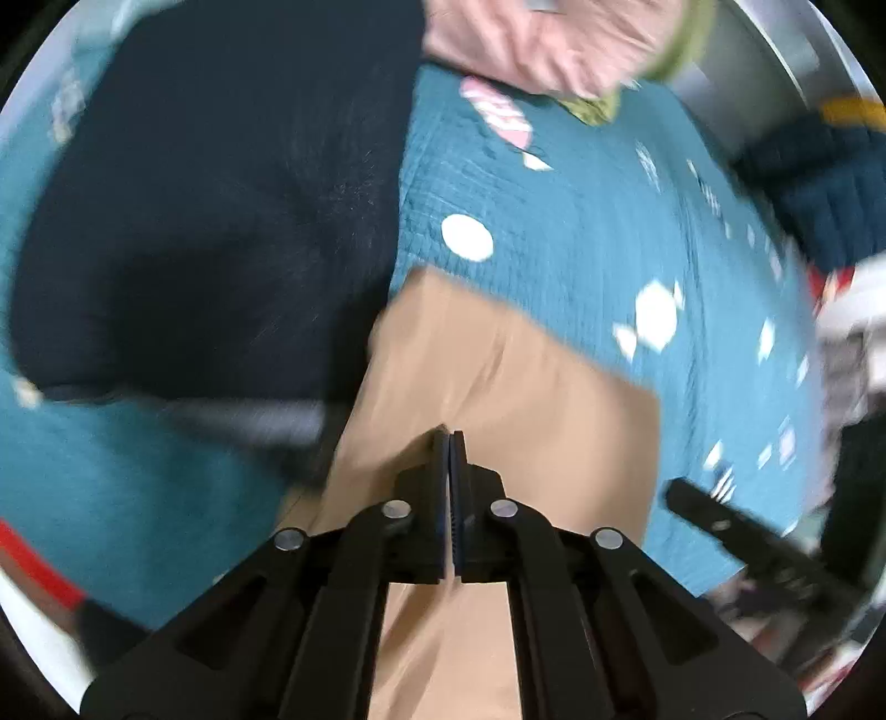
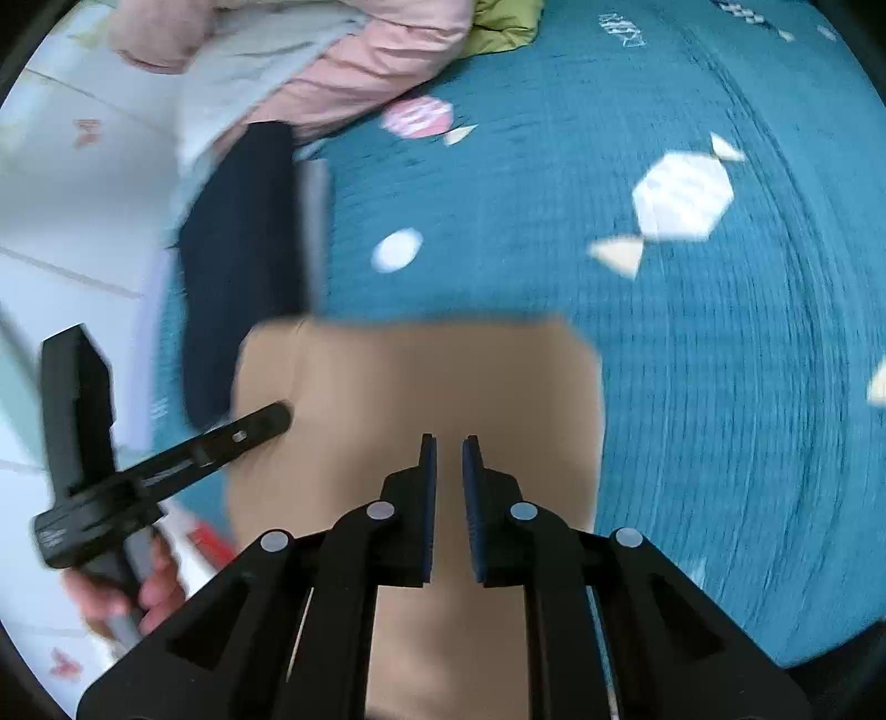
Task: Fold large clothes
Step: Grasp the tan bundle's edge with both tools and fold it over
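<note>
Hovering grippers [image 1: 449,437] over tan garment [image 2: 421,376]

The tan garment [image 2: 421,382] runs off the bottom edge of both frames. At top, a blurred pink garment [image 1: 548,44] is cut off. The clutter [image 1: 847,310] at the left view's right edge is too smeared to identify.

1. The left black two-finger gripper [image 1: 448,437] points steeply downward, its blue-padded jaws pressed together with nothing visible between them.
2. The right black two-finger gripper [image 2: 448,443] angles downward, a narrow empty gap between its jaws.
3. A bare hand [image 2: 133,598] grips the left gripper's handle.
</note>
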